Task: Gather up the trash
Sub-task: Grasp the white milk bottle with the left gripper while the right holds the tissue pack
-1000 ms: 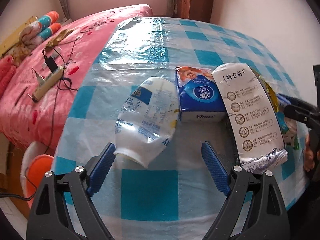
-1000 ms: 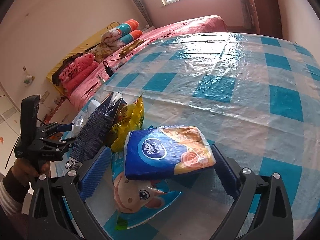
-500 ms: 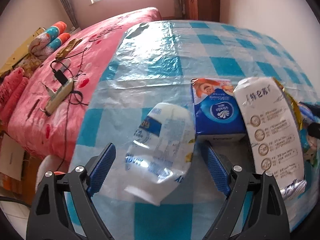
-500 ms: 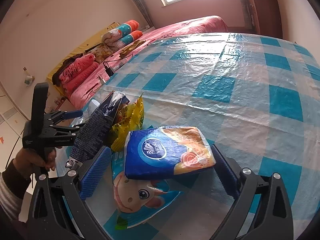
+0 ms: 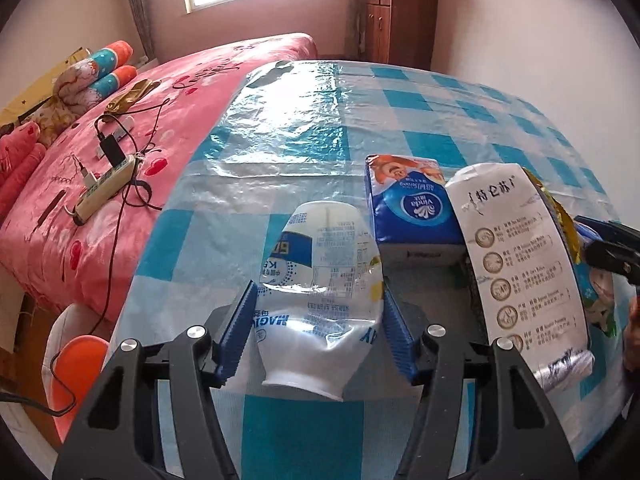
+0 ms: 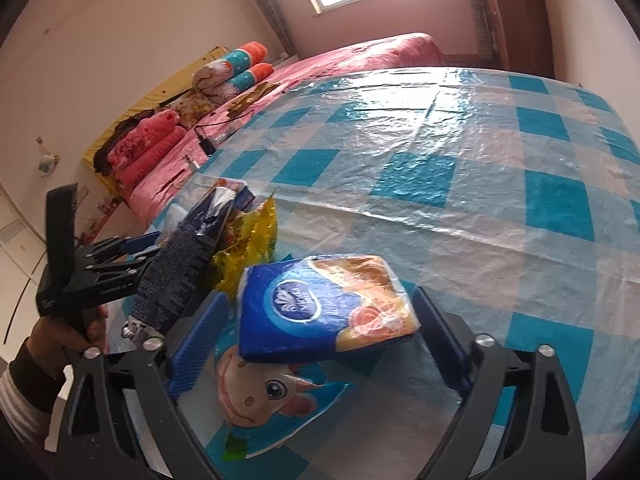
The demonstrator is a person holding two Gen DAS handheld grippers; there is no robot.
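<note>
The left gripper point(image 5: 318, 330) is being closed on a crumpled white plastic pouch point(image 5: 320, 280): both blue pads are touching its sides near the bottom end, so it is being gripped. The pouch is lying on the checked tablecloth point(image 5: 304, 148) at the near edge, just left of a blue tissue pack point(image 5: 408, 208).

The right gripper point(image 6: 316, 340) is being held wide, with the tissue pack point(image 6: 320, 308) sitting between its pads. A gap is showing on each side, so nothing is being gripped there.

Handling, as a judgement:
- The pouch is looking empty, light and soft. It is likely to crush and slip, so a hold across the flat middle is being favoured over the stiffer white neck at the near end.
- The tissue pack is looking soft and springy with a slick wrap. It is best taken across its short sides.
- The long white carton point(image 5: 516, 260), leaning to the right of the pack, is looking stiffer and flattened.
- Under the tissue pack a cartoon-printed bag point(image 6: 276, 392) is lying flat, with a yellow foil wrapper point(image 6: 248, 248) behind it. Both are looking thin and crinkly.

Writing: "Vinda" is being read on the tissue pack. Chinese characters are showing on the carton top. The pouch print is upside down and only partly legible.
</note>
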